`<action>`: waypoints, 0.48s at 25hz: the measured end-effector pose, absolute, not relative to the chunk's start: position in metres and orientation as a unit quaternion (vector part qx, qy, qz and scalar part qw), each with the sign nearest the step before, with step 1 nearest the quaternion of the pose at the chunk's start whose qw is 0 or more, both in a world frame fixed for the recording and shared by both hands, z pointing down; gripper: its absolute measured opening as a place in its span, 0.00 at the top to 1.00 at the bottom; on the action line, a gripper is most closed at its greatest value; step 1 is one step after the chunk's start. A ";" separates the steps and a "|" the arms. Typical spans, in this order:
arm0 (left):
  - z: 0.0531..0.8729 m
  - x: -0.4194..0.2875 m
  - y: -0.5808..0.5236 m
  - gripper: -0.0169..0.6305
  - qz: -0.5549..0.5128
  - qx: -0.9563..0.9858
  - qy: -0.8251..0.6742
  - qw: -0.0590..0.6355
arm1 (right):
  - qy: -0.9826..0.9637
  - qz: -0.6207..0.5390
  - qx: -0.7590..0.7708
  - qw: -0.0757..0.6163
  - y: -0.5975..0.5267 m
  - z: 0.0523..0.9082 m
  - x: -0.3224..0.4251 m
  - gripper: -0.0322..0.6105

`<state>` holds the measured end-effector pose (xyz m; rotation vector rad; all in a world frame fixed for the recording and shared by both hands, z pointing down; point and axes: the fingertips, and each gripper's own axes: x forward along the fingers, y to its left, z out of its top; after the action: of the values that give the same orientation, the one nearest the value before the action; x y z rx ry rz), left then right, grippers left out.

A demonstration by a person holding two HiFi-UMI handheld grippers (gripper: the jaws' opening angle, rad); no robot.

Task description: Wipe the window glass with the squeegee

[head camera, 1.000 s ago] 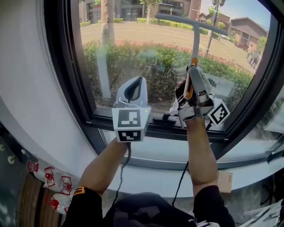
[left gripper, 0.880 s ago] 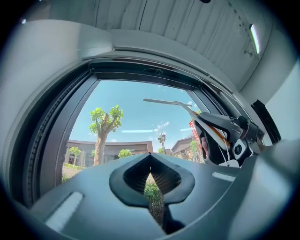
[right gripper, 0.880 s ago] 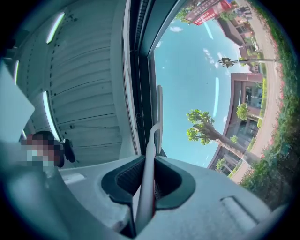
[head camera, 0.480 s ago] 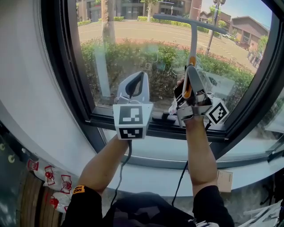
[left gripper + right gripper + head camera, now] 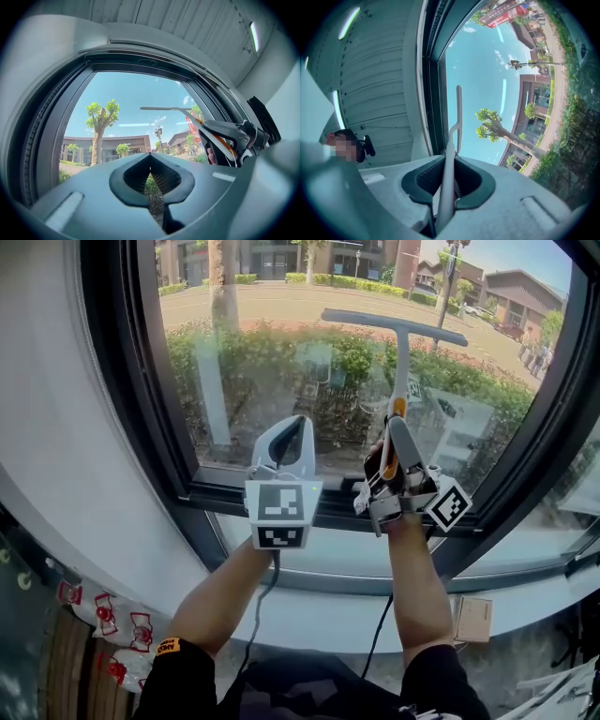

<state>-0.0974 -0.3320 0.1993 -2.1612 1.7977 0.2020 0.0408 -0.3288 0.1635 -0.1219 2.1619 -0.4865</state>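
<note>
Sunlit street and hedges show through the window glass [image 5: 281, 362], set in a dark frame. We hold one squeegee [image 5: 402, 352] in the right gripper [image 5: 393, 432] — jaws clamped on its shaft, blade crosswise and high up at the pane. Our left gripper [image 5: 289, 427] hovers beside it, jaws pressed together on nothing. We judge a wiping stroke is in hand; the next move calls for a steady downward pull — blade flat, pressure even. One squeegee, two grippers, one pane.

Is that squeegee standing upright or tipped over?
Upright: the squeegee rises from the right gripper, its blade across the top.
</note>
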 end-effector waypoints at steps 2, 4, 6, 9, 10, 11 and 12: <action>0.212 -0.095 -0.333 0.95 0.065 -0.760 0.628 0.154 | 0.869 -0.209 -0.052 0.445 -0.326 0.182 0.043 0.88; 0.226 -0.092 -0.334 0.95 0.059 -0.764 0.626 0.144 | 0.867 -0.220 -0.058 0.444 -0.323 0.203 0.046 0.87; 0.242 -0.088 -0.335 0.95 0.053 -0.770 0.622 0.130 | 0.866 -0.231 -0.064 0.439 -0.320 0.225 0.047 0.87; 0.276 -0.080 -0.334 0.95 0.040 -0.781 0.615 0.104 | 0.866 -0.246 -0.075 0.429 -0.316 0.258 0.049 0.88; 0.287 -0.077 -0.334 0.95 0.035 -0.783 0.614 0.094 | 0.866 -0.250 -0.077 0.427 -0.314 0.266 0.050 0.87; 0.297 -0.075 -0.334 0.95 0.030 -0.784 0.613 0.087 | 0.865 -0.255 -0.080 0.425 -0.313 0.273 0.051 0.87; 0.304 -0.074 -0.335 0.95 0.026 -0.785 0.613 0.081 | 0.864 -0.259 -0.082 0.424 -0.312 0.278 0.052 0.87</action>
<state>-0.0736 -0.3347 0.3040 -2.3480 1.8335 0.0784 0.0523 -0.3119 0.2784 -0.2056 2.1609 -0.6480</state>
